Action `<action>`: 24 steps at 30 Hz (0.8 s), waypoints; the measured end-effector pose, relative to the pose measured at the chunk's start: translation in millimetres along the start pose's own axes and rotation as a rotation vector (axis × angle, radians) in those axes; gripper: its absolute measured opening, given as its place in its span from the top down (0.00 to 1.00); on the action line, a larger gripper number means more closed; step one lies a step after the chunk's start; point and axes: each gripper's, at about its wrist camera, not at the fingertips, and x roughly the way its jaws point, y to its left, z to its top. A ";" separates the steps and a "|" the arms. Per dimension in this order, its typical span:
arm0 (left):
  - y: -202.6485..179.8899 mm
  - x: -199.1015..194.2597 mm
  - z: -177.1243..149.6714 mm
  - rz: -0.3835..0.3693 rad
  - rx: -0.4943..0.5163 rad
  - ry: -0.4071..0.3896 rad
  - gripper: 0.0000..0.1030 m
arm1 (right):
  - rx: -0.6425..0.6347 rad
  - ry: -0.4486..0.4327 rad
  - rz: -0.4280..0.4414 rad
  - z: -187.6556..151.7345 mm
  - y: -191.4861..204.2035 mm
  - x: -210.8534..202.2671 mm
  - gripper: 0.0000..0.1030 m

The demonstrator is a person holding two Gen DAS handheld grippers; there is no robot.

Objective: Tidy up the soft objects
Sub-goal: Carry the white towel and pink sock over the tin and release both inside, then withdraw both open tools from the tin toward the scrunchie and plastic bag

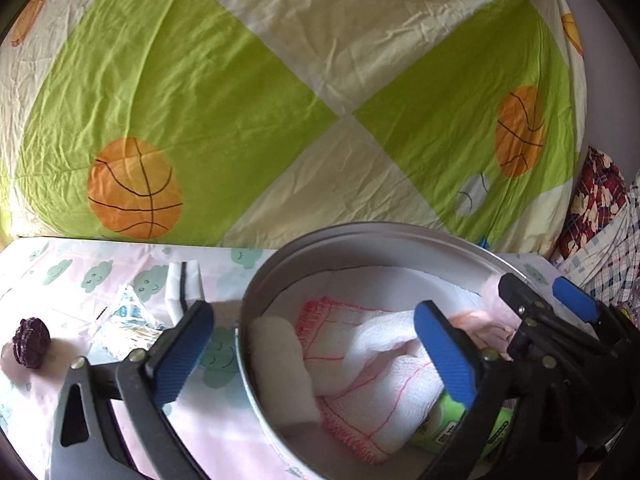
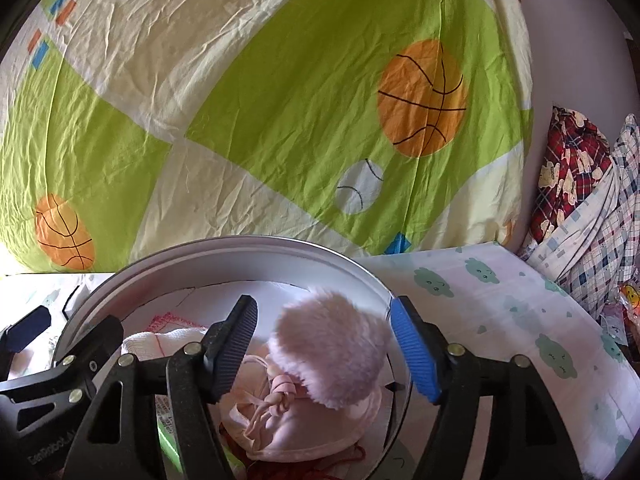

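Basketball-print bedsheet (image 1: 256, 92), sunlit.

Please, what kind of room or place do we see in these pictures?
Probably a bedroom in a home. A large quilt printed with basketballs fills the background, a heap of plaid clothes or bedding lies at the right, and a round metal tin of soft cloths sits on a cloud-print sheet.

Cloth (image 1: 384, 344) & furry hat (image 2: 332, 340) lie in tin (image 1: 256, 280) on table (image 1: 224, 440), bedsheet (image 1: 240, 80) behind.
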 end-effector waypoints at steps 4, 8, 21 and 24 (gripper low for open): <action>2.3 -9.3 -0.7 0.028 0.019 -0.012 0.00 | 0.044 -0.028 0.017 -0.4 -3.0 -7.1 0.26; 9.7 -19.4 -4.4 0.061 0.031 -0.035 0.00 | 0.055 -0.027 0.035 -0.3 -1.8 -10.1 0.26; 43.9 -44.2 -12.7 0.167 0.027 -0.089 0.00 | 0.007 -0.102 0.101 -9.9 20.9 -33.2 0.26; 48.8 -48.4 -13.9 0.194 0.038 -0.108 0.00 | -0.008 -0.127 0.098 -10.8 25.9 -38.8 0.26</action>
